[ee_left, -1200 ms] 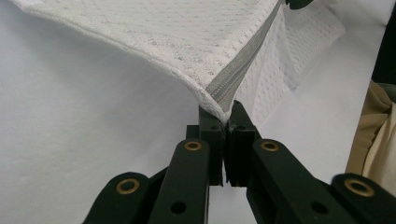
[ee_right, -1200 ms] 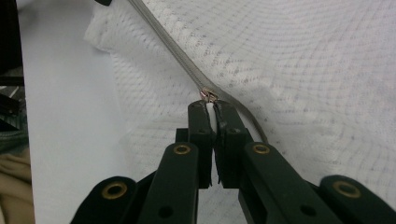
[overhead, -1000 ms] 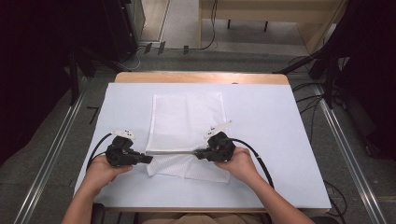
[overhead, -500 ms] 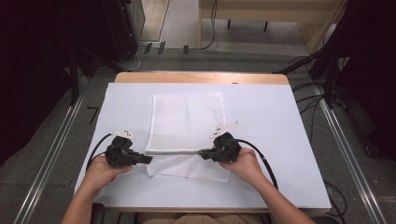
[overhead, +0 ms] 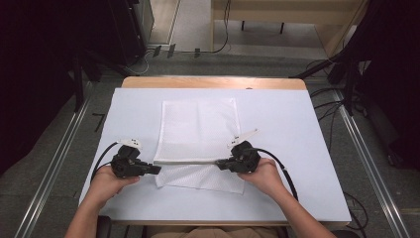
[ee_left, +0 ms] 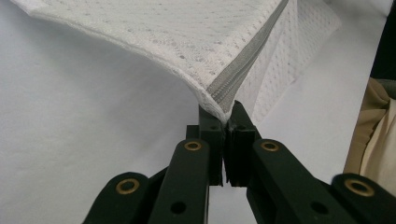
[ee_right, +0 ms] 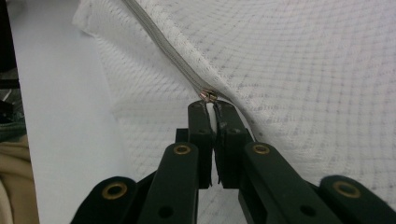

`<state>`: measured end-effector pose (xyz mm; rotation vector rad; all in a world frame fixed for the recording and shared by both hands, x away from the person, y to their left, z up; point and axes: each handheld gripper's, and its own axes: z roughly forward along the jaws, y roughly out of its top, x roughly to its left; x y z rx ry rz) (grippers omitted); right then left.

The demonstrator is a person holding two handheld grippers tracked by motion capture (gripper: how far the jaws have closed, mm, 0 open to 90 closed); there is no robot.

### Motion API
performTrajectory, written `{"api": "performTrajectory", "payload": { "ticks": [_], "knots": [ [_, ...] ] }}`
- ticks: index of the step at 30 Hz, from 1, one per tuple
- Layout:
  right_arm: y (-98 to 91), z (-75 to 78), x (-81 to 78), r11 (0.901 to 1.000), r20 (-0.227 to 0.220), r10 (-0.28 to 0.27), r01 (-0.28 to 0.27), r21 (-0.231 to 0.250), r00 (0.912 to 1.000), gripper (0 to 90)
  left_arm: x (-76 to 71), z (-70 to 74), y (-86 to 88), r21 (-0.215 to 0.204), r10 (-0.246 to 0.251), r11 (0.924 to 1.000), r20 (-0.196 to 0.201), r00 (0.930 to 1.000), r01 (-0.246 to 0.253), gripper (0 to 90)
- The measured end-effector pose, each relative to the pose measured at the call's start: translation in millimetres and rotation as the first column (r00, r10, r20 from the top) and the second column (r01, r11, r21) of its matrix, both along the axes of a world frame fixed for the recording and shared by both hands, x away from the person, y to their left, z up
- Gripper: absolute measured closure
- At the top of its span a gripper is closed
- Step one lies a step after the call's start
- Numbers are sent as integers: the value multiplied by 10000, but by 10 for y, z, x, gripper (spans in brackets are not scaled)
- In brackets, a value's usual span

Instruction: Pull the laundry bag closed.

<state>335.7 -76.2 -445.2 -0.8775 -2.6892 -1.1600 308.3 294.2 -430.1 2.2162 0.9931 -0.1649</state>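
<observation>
On the worktop (overhead: 297,148), the left hand-held gripper (overhead: 154,170) pinches the mesh bag's (overhead: 198,129) nine-o'clock zipper end (ee_left: 223,109), the right hand-held gripper (overhead: 221,164) its zipper pull (ee_right: 208,96).

A wooden table (overhead: 208,82) is standing on a grey floor, with a white sheet (overhead: 287,148) covering nearly all of its top and leaving a strip of wood showing at the far edge. A white mesh bag (overhead: 198,126) is lying on the sheet near its middle.
</observation>
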Motion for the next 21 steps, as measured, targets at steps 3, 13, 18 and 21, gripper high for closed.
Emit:
{"api": "performTrajectory", "payload": {
  "ticks": [3,13,18,21],
  "knots": [
    [-38,-3,-5,10000,-31,-60,60,-65,10000,884,-1,-1,-1,18,-2,10000,3,10000,2,884],
    [-198,-42,-31,9995,-132,-225,223,-205,9997,884,-12,-16,12,32,-38,10000,-61,10000,39,884],
    [-265,-38,-35,9992,-128,-310,306,-264,9994,883,-12,-23,21,-25,-7,10000,-99,10000,7,884],
    [-304,-14,-55,9991,-116,-370,368,-193,9992,884,-10,-22,41,12,29,10000,-131,9999,-28,884]
  ]
}}
